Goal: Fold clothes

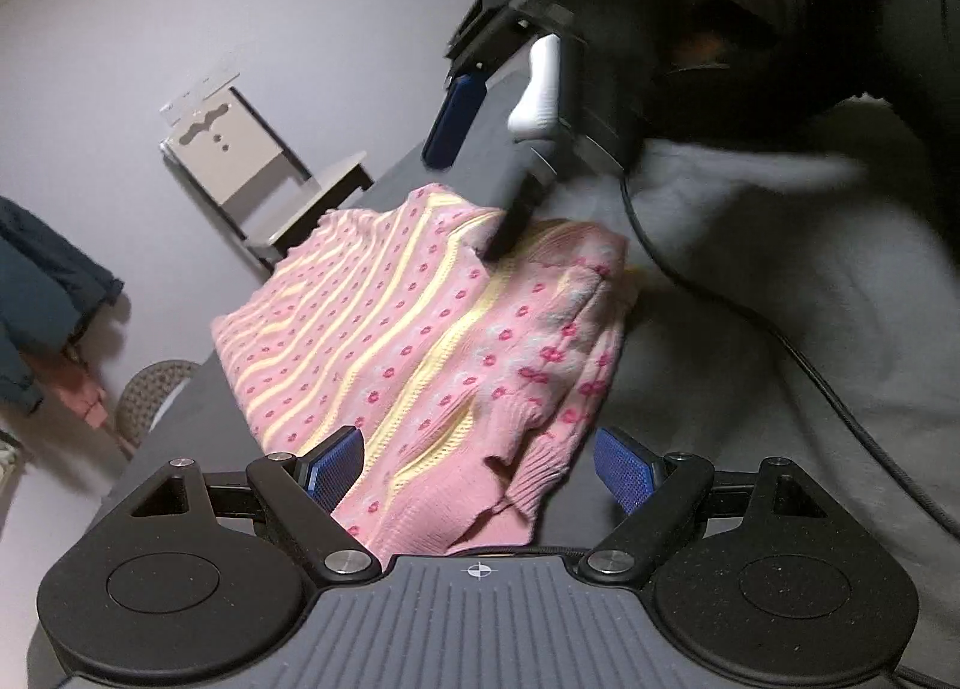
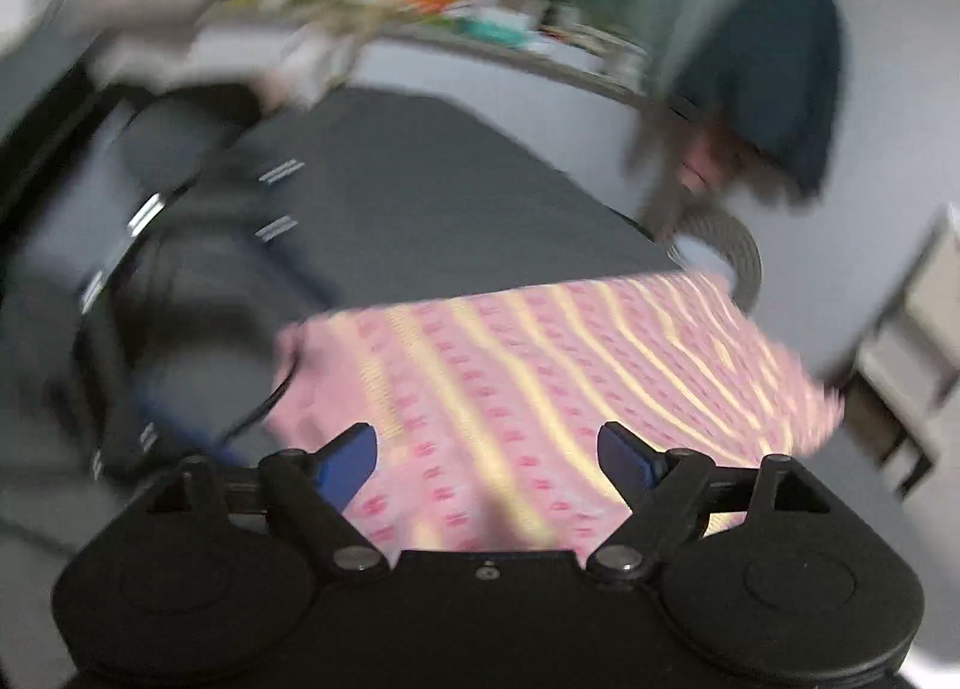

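A pink knit sweater (image 1: 420,341) with yellow stripes and darker pink dots lies partly folded on a dark grey table (image 1: 198,425). My left gripper (image 1: 480,470) is open, and the sweater's ribbed hem and cuff lie between its blue pads without being pinched. My right gripper (image 1: 483,167) comes in from above at the sweater's far edge, jaws apart, one dark finger (image 1: 510,221) touching the knit. In the blurred right wrist view, the right gripper (image 2: 489,467) is open just above the sweater (image 2: 540,365), with nothing held.
A light grey fabric (image 1: 750,281) with a black cable (image 1: 840,401) across it lies right of the sweater. Beyond the table stand a chair (image 1: 240,161), a woven round stool (image 1: 150,395) and a hanging dark jacket (image 1: 42,281). Bare table (image 2: 420,197) stretches past the sweater.
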